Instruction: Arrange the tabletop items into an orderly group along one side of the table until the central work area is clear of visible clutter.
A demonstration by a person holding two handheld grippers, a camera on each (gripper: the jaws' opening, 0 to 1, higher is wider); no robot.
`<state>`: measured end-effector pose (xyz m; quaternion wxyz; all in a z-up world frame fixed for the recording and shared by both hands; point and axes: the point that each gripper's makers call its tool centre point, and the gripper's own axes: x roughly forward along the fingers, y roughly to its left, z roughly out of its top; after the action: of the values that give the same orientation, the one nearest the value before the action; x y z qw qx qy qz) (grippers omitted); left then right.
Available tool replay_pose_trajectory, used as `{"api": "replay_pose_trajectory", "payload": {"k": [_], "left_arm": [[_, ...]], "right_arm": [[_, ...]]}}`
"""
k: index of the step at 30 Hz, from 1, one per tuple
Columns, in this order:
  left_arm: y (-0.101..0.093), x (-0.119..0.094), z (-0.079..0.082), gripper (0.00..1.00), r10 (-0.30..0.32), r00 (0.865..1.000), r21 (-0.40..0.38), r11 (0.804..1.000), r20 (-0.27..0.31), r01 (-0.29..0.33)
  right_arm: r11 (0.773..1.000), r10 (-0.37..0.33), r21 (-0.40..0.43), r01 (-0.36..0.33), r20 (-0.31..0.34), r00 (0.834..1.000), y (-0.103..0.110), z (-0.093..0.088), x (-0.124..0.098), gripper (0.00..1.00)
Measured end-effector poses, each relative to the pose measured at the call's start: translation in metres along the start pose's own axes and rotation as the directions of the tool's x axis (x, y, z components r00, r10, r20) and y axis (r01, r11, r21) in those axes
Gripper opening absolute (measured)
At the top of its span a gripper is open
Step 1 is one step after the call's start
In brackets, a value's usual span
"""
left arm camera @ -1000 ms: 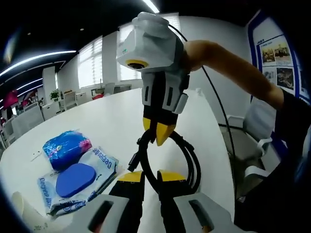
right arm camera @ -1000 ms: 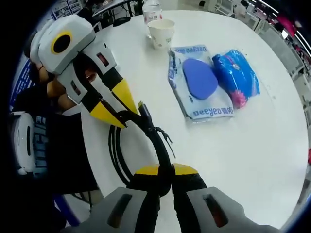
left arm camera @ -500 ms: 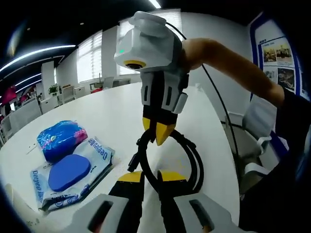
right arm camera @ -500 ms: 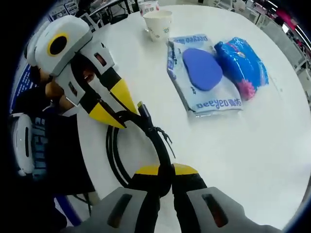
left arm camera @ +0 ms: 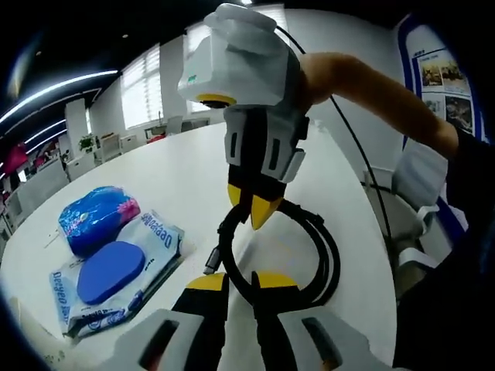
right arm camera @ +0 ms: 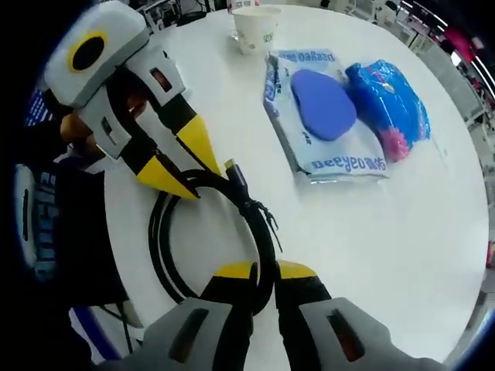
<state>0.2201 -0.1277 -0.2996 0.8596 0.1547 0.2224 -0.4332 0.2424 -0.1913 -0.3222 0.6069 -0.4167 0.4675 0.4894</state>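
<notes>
A coiled black cable (left arm camera: 326, 263) hangs just over the white round table (left arm camera: 178, 170), and both grippers hold it. In the left gripper view my left gripper (left arm camera: 241, 280) is shut on the coil's near side. The right gripper (left arm camera: 251, 210) comes down from above and is shut on the far side, near the plug end. In the right gripper view my right gripper (right arm camera: 267, 270) pinches the cable (right arm camera: 158, 247), while the left gripper (right arm camera: 182, 161) clamps the loop at upper left.
A wet-wipes pack with a blue lid (left arm camera: 116, 270) (right arm camera: 325, 116) lies beside a blue plastic packet (left arm camera: 97, 216) (right arm camera: 390, 104). A paper cup (right arm camera: 257, 29) stands behind them. The table's edge (right arm camera: 116, 232) runs close to the coil, with a white chair (left arm camera: 414, 193) beyond.
The cable loop has spread wider between the two grippers. Both grips have held, and the views have shifted a little with the hands.
</notes>
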Motion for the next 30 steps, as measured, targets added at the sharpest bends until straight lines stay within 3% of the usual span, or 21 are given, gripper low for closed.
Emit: {"api": "replay_pose_trajectory", "payload": {"k": [3,13,21,30], "left_arm": [[0.002,0.002,-0.003,0.1,0.03,0.999,0.059,0.998,-0.028,-0.028],[0.001,0.004,-0.012,0.08,0.046,0.997,0.108,0.993,-0.064,-0.039],[0.004,-0.002,-0.006,0.09,0.045,0.998,0.081,0.996,-0.037,-0.042],[0.004,-0.007,-0.005,0.1,0.042,0.999,0.071,0.997,-0.025,-0.04]], "right_arm": [[1.0,-0.01,-0.012,0.01,-0.019,1.0,0.0,-0.003,0.005,0.08],[0.999,-0.006,-0.033,0.004,-0.06,0.998,0.002,-0.011,0.01,0.13],[1.0,-0.02,-0.016,0.02,-0.028,0.999,-0.011,-0.006,0.0,0.14],[1.0,-0.009,-0.015,0.009,-0.031,0.999,-0.005,-0.01,-0.002,0.14]]}}
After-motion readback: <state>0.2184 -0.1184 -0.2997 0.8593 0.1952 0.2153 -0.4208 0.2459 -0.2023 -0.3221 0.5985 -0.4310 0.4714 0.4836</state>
